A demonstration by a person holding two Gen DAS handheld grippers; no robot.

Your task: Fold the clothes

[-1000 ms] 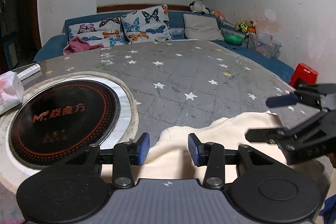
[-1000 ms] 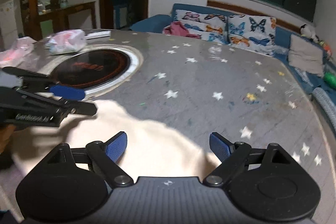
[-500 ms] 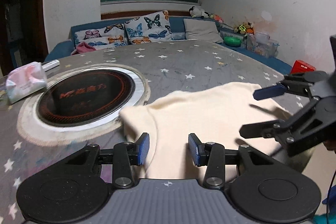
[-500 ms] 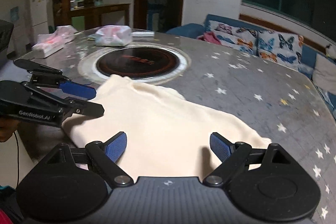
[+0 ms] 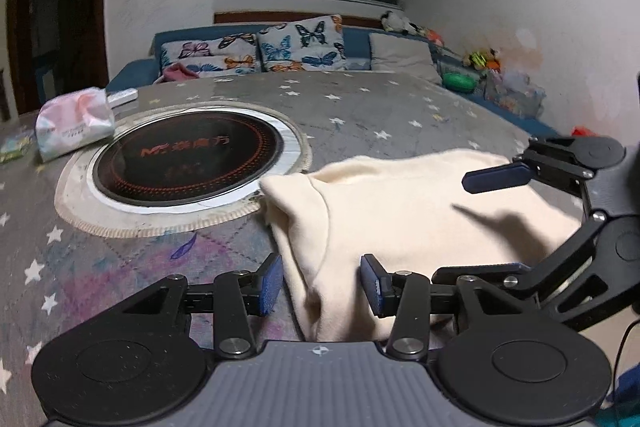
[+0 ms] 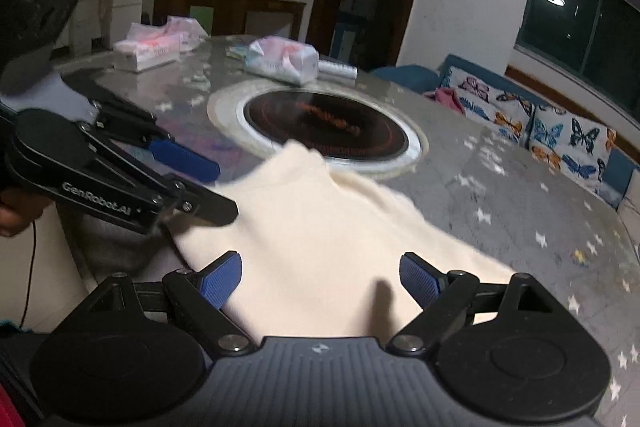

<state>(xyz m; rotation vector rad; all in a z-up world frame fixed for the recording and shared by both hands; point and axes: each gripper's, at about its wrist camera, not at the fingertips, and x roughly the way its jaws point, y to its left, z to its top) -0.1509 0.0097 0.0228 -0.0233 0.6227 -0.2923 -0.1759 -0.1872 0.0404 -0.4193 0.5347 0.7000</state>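
Observation:
A cream garment (image 5: 392, 211) lies spread on the star-patterned table near its front edge; it also shows in the right wrist view (image 6: 320, 231). My left gripper (image 5: 322, 283) is open over the garment's left edge, with cloth between its blue pads but not pinched. My right gripper (image 6: 320, 279) is open wide just above the garment's near part. Each gripper shows in the other's view: the right one (image 5: 472, 227) is open, the left one (image 6: 212, 187) is open above the cloth's left corner.
A round black induction cooktop (image 5: 188, 159) with a white ring is set in the table (image 5: 380, 107) just beyond the garment. Tissue packs (image 5: 74, 123) lie at the far left. A blue sofa with butterfly cushions (image 5: 296, 45) stands behind the table.
Both grippers have pulled back and turned left, and the garment now lies further onto the table, its far corner touching the cooktop's ring. The left gripper's jaws have opened wider.

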